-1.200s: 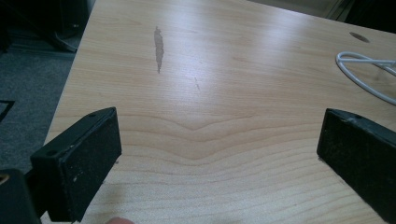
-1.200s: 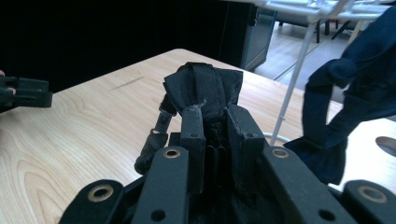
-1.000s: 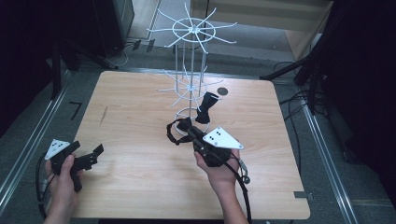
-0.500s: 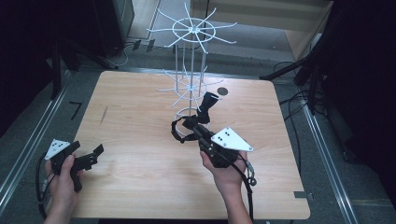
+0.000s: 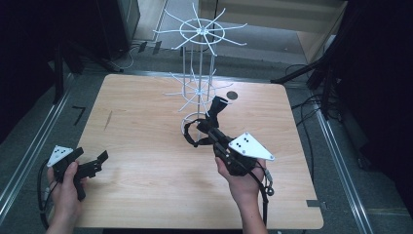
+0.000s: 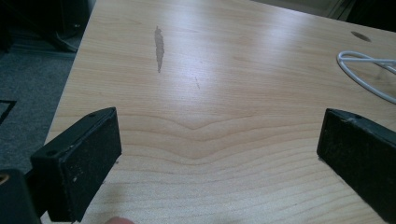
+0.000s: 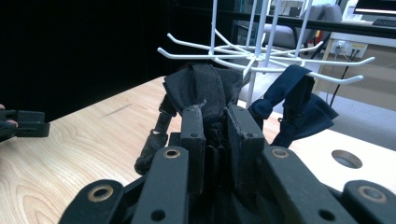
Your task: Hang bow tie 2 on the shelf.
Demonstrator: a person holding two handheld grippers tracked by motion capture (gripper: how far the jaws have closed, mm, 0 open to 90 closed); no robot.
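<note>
Right tool (image 7: 215, 122) pinches a soft black fabric bow (image 7: 201, 88) beside the white wire rack (image 7: 254, 49); left tool (image 6: 219, 154) gapes empty.

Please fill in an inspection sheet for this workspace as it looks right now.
Surface: wooden table, one dark streak, a round hole near the back.
Job's things: black bow tie held up by the white wire rack; navy bow tie hanging on a rack arm.
Clutter: nothing seen.
Grippers: right gripper shut on the black bow tie; left gripper open over bare wood.
Cables: a cable trails from the right gripper.
Surroundings: dark floor, metal rails.
</note>
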